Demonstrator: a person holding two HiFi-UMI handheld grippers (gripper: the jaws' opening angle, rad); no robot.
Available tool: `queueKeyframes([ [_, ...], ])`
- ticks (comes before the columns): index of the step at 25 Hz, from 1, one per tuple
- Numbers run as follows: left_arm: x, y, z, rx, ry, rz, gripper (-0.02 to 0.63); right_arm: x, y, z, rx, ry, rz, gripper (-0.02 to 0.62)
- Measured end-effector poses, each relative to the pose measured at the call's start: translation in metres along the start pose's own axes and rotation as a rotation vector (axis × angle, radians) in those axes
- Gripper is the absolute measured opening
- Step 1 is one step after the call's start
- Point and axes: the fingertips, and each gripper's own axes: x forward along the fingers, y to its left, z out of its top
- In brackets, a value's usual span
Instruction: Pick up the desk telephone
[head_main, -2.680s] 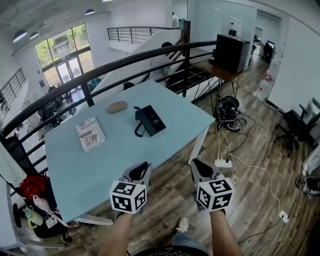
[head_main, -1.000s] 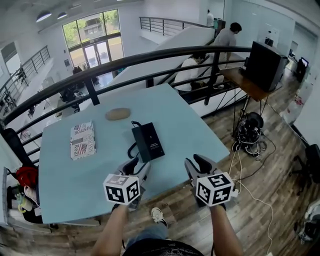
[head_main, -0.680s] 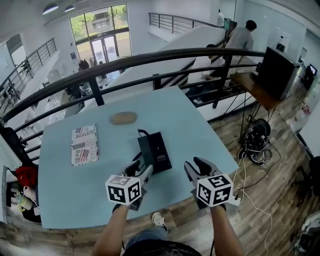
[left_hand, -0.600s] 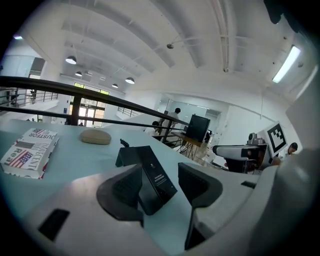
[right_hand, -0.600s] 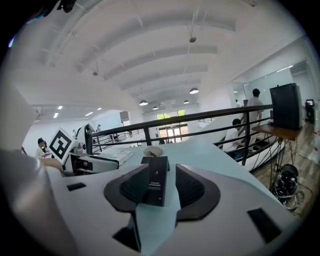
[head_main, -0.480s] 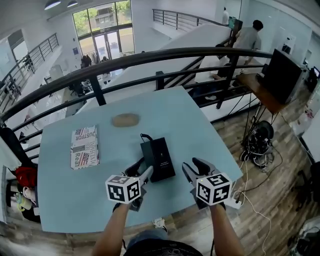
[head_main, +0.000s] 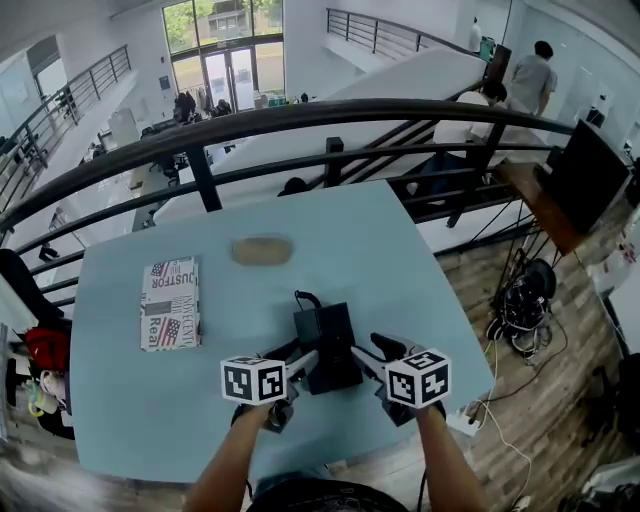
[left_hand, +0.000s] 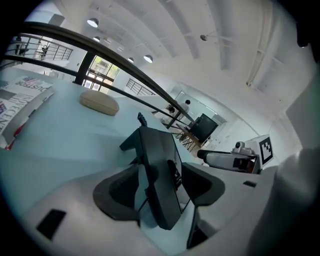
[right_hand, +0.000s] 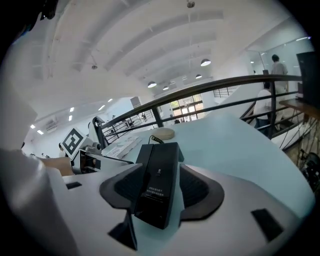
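The black desk telephone (head_main: 322, 335) lies on the pale blue table (head_main: 400, 260), its coiled cord at the far end. Both grippers reach in at its near end. My left gripper (head_main: 298, 360) comes from the near left and my right gripper (head_main: 372, 352) from the near right. In the left gripper view the telephone (left_hand: 157, 170) stands between the dark pads (left_hand: 120, 192) of my left gripper (left_hand: 160, 187), whose jaws are opening. In the right gripper view the telephone (right_hand: 157, 180) lies between the pads (right_hand: 200, 192) of my right gripper (right_hand: 162, 192), also opening. Neither pair of pads visibly presses on it.
A printed booklet (head_main: 170, 302) lies at the table's left, and a tan oval object (head_main: 262, 249) beyond the telephone. A black railing (head_main: 300, 120) runs behind the table. People stand past it at the upper right. Cables lie on the wooden floor (head_main: 520, 300).
Both grippers have moved forward and down over the table to the telephone's near end, and their jaws have spread wider. The table fills more of the head view.
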Motion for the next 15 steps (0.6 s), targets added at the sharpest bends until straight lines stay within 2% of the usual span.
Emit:
queueKeyframes([
  [7, 0.016, 0.011, -0.004, -0.051, 0.048, -0.028, 0.256, 0.036, -0.005, -0.020, 0.079, 0.103, 0.104, 0.254],
  [15, 0.032, 0.008, -0.012, -0.075, 0.101, -0.049, 0.256, 0.061, -0.008, -0.037, 0.116, 0.204, 0.219, 0.276],
])
